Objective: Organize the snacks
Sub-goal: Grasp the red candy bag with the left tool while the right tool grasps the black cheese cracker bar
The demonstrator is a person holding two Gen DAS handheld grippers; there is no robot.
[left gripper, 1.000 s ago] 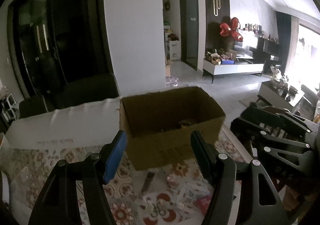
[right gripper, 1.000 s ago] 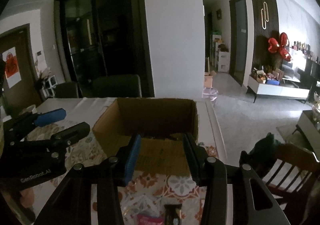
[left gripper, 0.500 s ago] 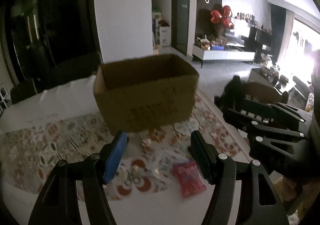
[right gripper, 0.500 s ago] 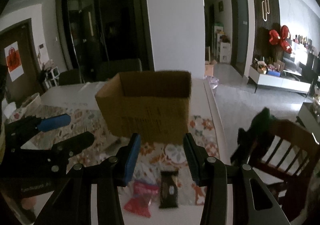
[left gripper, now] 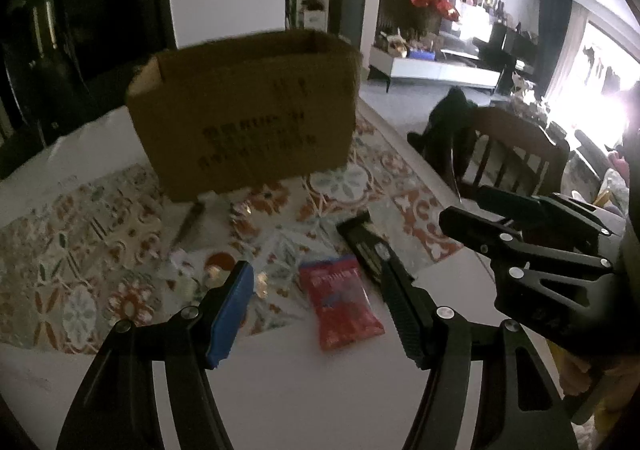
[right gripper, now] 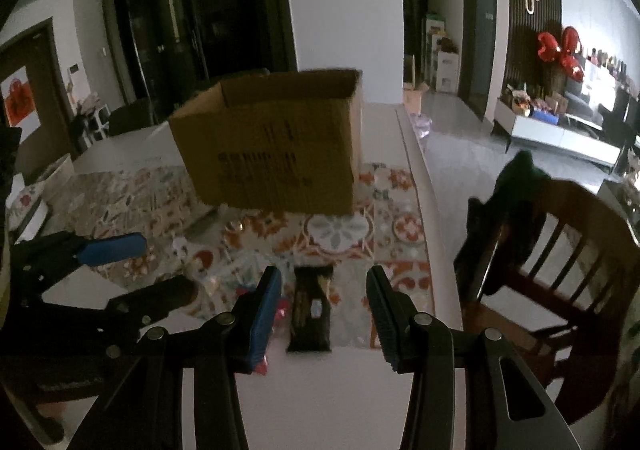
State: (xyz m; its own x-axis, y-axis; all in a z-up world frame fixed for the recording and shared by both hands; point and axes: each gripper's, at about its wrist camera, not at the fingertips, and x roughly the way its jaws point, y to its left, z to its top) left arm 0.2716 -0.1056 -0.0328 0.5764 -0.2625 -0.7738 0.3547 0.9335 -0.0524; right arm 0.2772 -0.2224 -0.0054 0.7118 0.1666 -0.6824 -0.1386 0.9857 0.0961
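Patterned cloth [left gripper: 80, 250] covers the left and middle of the white bench [left gripper: 320, 390], and on it stands an open cardboard box [left gripper: 244, 118] with dark print on its near wall; from these low views its inside cannot be seen, so what it holds cannot be told. Just before the box lie a dark slim stick-like packet [left gripper: 188, 224] and some small clear-wrapped sweets [left gripper: 240, 210]. Nearer, the left gripper [left gripper: 316, 310] hangs with its jaws apart and nothing between the pads, a red snack packet [left gripper: 340, 300] lying on the bench below them. Right of that packet lies a dark wrapped bar [right gripper: 312, 310], framed by the right gripper [right gripper: 322, 310], whose jaws also stand apart and empty above it. At the far right, beside the bench, stands a wooden chair [right gripper: 560, 270].
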